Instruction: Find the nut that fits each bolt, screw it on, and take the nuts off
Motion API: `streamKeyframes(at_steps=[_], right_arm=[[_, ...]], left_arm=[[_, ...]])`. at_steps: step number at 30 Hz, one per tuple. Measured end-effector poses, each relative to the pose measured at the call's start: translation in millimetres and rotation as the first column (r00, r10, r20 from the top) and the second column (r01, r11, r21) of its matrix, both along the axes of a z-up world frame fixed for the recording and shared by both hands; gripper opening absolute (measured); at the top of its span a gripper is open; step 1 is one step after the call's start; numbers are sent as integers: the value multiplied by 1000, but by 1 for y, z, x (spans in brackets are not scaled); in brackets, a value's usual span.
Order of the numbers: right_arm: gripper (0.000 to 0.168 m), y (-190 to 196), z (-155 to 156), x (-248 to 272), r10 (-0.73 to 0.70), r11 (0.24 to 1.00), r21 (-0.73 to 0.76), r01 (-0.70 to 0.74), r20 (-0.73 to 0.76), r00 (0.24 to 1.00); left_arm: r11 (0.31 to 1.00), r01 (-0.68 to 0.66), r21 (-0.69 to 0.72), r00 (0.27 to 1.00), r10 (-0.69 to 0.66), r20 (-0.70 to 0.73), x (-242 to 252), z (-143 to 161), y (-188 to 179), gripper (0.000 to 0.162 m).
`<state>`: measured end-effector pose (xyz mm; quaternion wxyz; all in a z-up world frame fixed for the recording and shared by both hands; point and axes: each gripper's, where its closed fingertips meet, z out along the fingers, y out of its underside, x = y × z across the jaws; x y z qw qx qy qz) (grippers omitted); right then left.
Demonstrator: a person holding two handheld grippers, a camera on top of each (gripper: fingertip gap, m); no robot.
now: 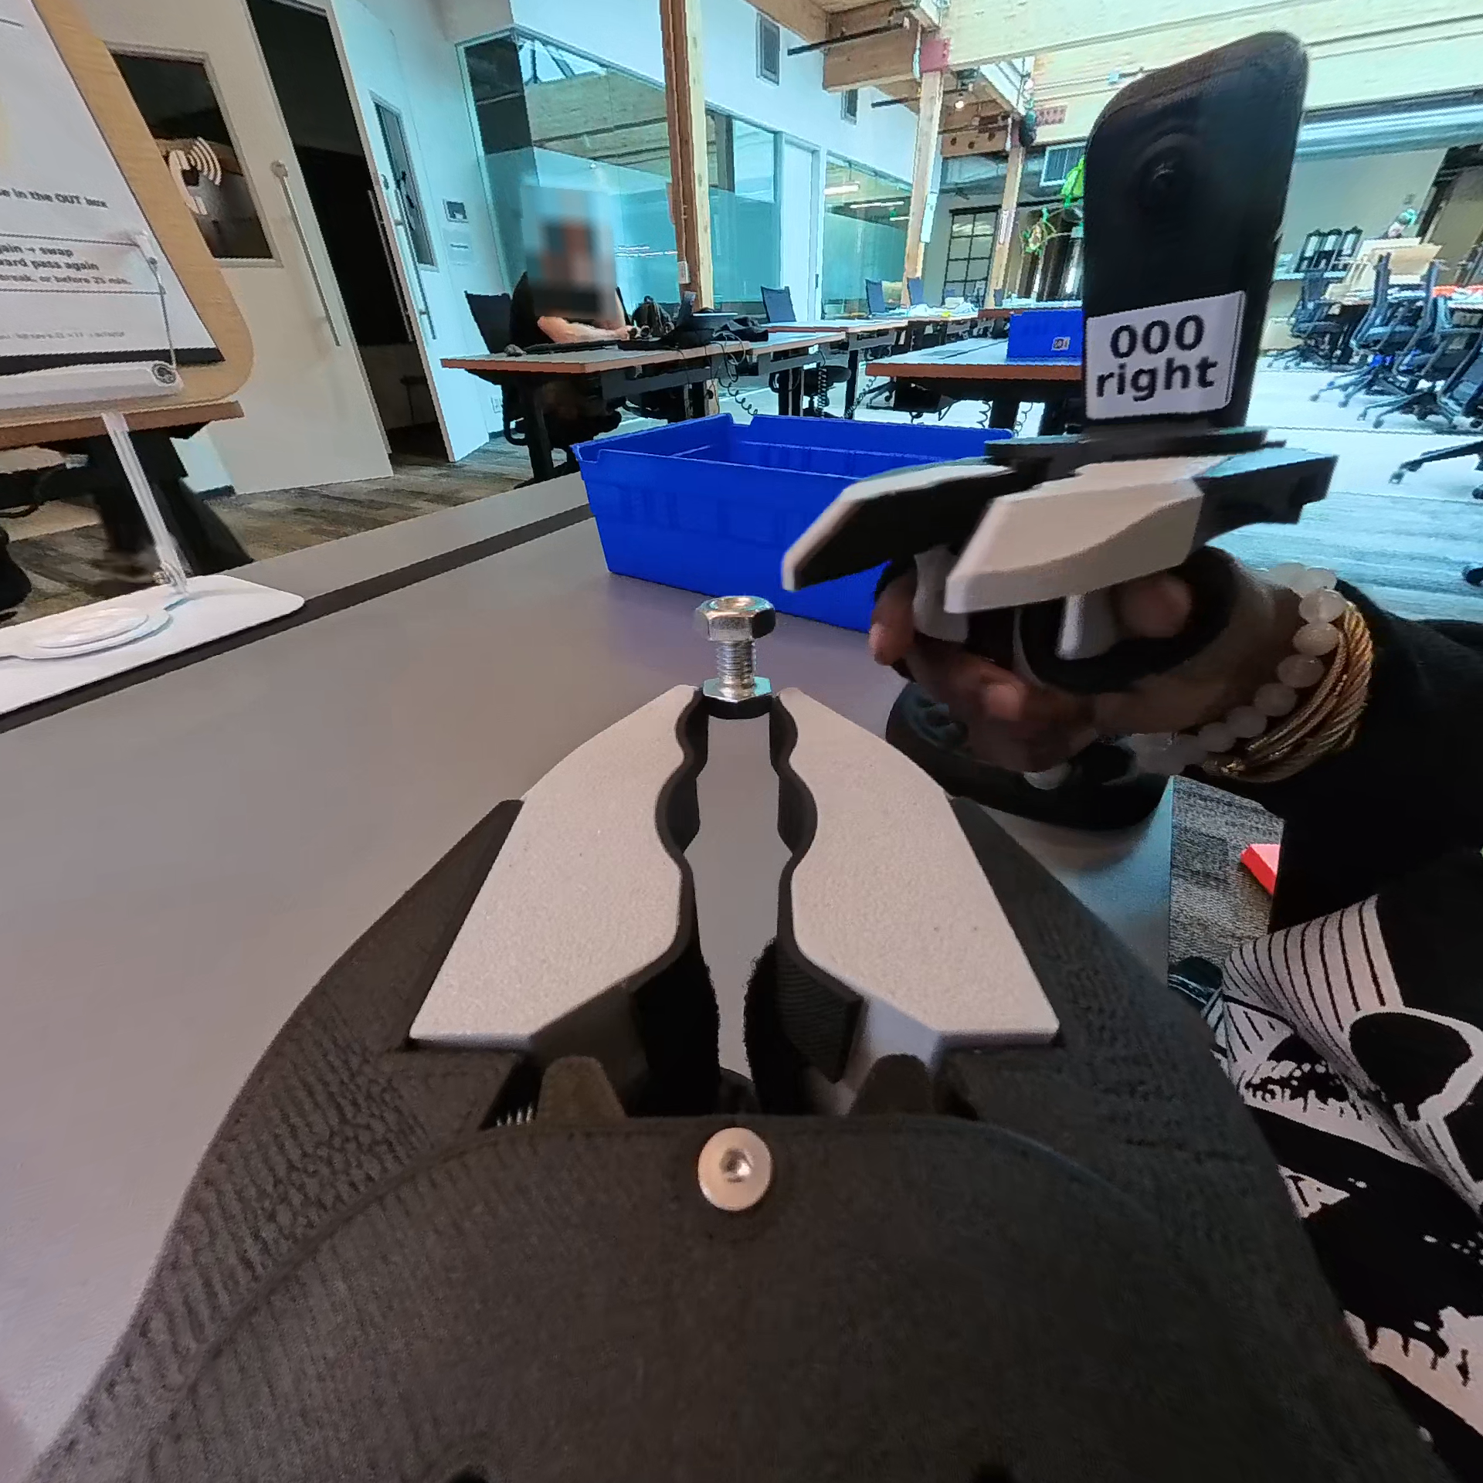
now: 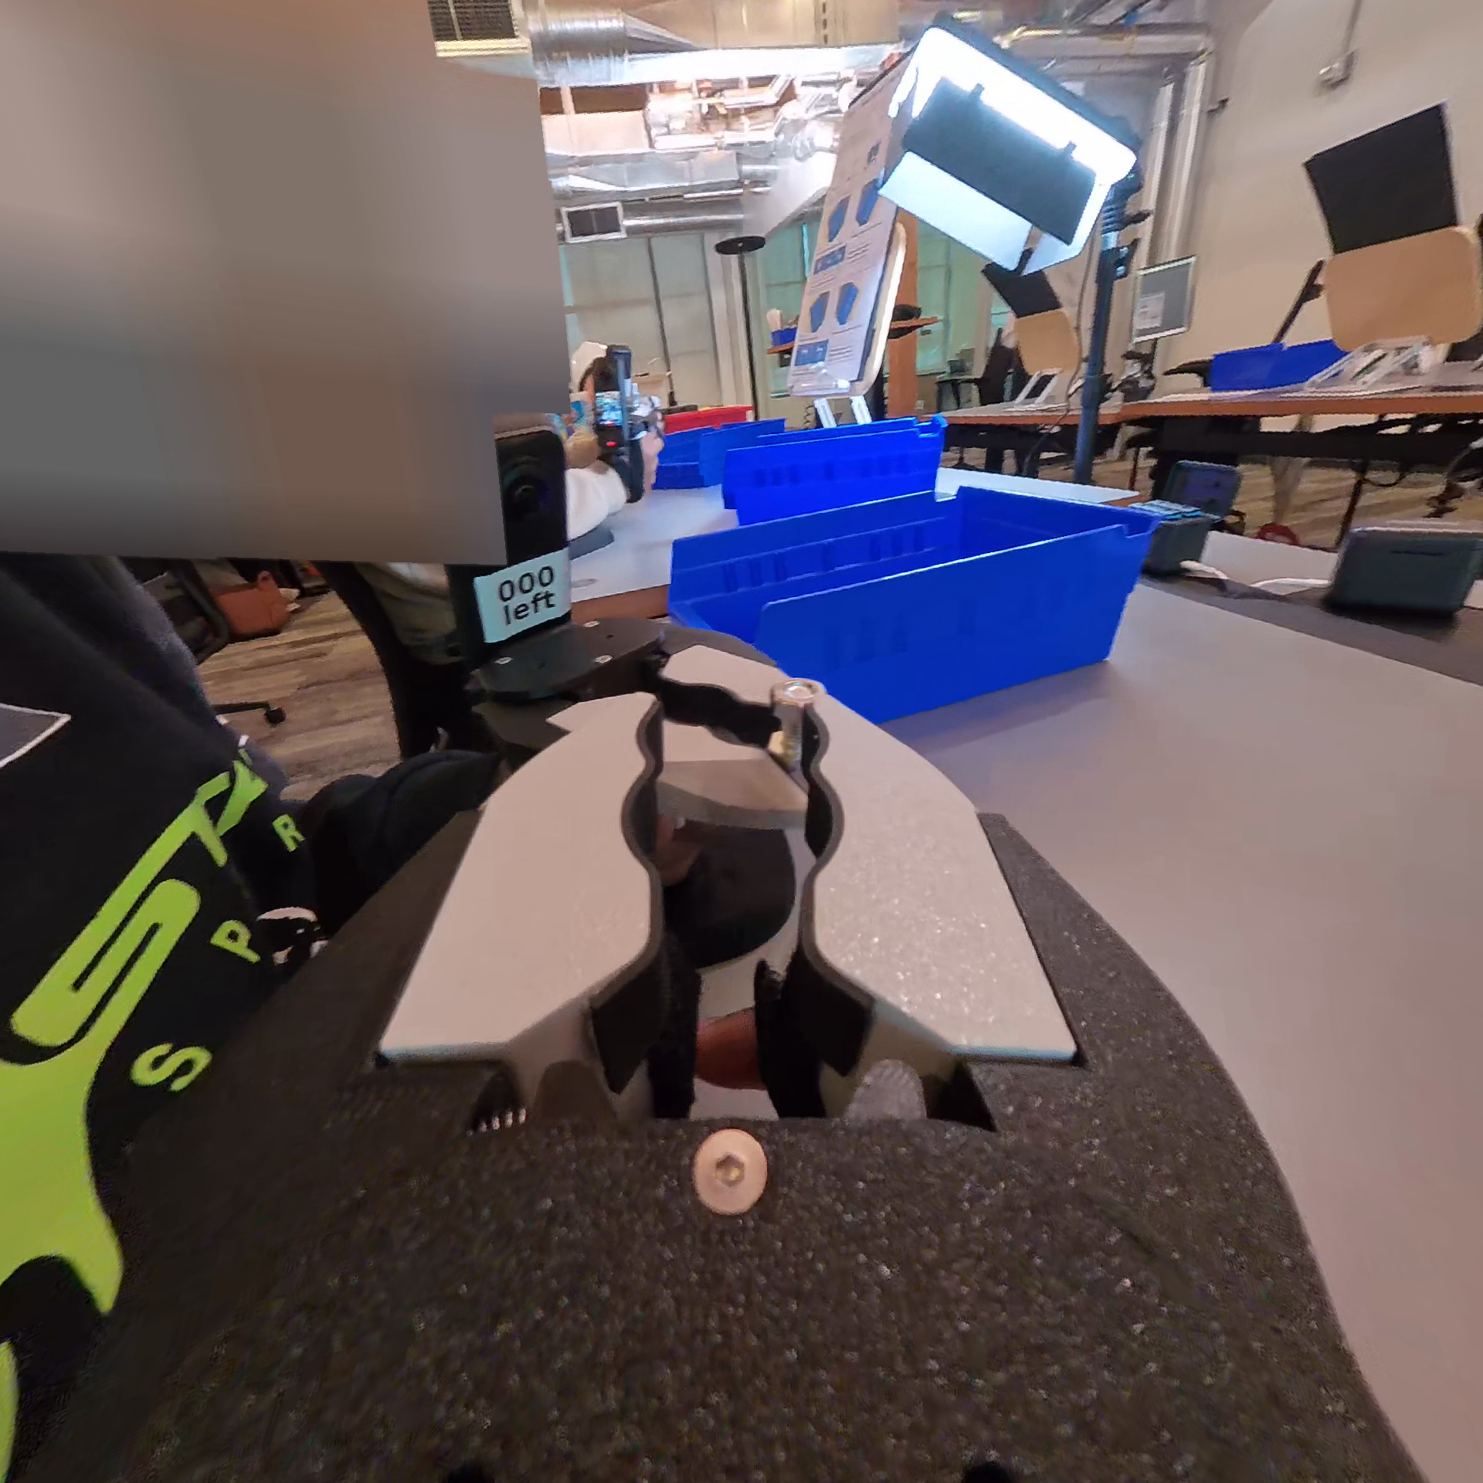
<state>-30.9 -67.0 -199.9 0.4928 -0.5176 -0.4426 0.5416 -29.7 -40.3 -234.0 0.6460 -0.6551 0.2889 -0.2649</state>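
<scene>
The left gripper (image 1: 737, 706) had its jaws pinched on the bolt (image 1: 735, 652) by the lower hex part, and the bolt stood upright above the grey bench (image 1: 321, 762), with a hex nut (image 1: 735, 616) at its top. The right gripper (image 1: 875, 566) hung just beside it, its jaws spread a little and holding nothing. A blue bin (image 1: 722, 497) stood behind on the bench.

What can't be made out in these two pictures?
- Left wrist view: the left gripper covers the lower hex of the bolt; whether it is the head or a nut cannot be told.
- Right wrist view: the right gripper hides part of the bolt.
- Both views: the near wall of the blue bin hides its floor.
</scene>
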Motion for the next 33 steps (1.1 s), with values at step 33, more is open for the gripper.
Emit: streamKeyframes(at_steps=[33], right_arm=[[53,6,-3,-7,-22,1000,-13,22,-25,999]], left_arm=[[1000,1,1,1000,-1,-29,3,-2,0,15]])
